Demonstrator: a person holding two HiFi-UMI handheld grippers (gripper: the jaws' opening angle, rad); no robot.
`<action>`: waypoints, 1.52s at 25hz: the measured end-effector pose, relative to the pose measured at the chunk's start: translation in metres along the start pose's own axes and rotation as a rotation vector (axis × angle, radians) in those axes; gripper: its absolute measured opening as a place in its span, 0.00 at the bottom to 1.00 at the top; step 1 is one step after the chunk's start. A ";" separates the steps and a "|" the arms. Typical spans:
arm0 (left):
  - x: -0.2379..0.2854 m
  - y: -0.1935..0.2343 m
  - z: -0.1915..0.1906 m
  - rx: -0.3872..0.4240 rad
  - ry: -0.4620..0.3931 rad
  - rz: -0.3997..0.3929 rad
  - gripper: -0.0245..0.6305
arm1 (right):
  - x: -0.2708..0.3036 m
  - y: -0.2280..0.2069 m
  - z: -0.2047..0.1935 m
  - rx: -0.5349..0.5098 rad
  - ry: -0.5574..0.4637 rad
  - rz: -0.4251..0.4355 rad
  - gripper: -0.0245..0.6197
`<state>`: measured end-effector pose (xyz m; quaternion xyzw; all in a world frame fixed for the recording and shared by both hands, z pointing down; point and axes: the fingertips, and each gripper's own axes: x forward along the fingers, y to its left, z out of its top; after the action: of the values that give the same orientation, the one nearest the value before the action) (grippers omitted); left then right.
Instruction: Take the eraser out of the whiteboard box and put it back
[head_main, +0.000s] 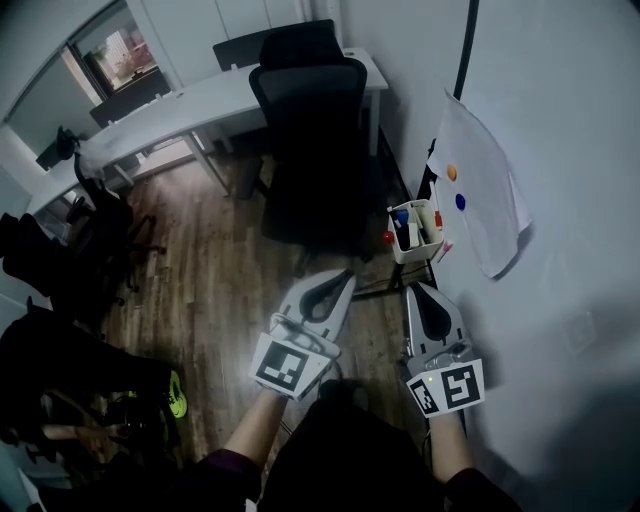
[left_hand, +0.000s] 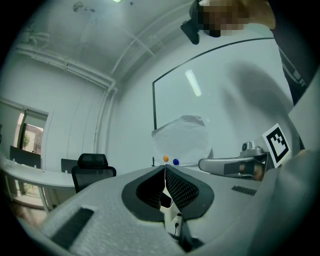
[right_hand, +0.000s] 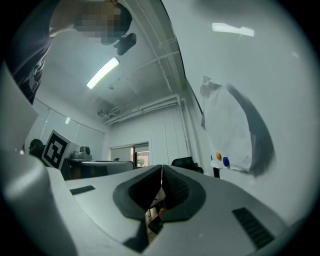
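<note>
Nothing done yet, by my read: left gripper (head_main: 348, 274) and right gripper (head_main: 411, 290) both have their jaws pressed together with nothing between them, near the box (head_main: 407, 251) but apart from it. The box hangs at the whiteboard (head_main: 580, 120) edge, full of stuff; blue and red bits poke out and I can't tell which is the eraser, so presumably it's in there. All left to do: reach in, open, grab, lift out, put back.
</note>
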<state>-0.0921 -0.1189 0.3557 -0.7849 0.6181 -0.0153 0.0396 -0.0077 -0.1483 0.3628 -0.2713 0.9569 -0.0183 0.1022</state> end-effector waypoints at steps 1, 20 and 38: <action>0.003 0.002 -0.002 0.001 0.004 -0.002 0.05 | 0.002 -0.002 -0.002 0.001 0.000 -0.002 0.04; 0.105 0.041 -0.037 -0.039 0.014 -0.236 0.05 | 0.064 -0.069 -0.037 -0.013 0.053 -0.220 0.04; 0.146 0.034 -0.080 -0.084 0.067 -0.415 0.05 | 0.065 -0.100 -0.081 0.007 0.153 -0.402 0.04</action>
<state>-0.0964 -0.2716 0.4295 -0.8955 0.4441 -0.0237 -0.0178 -0.0267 -0.2693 0.4388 -0.4544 0.8883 -0.0622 0.0246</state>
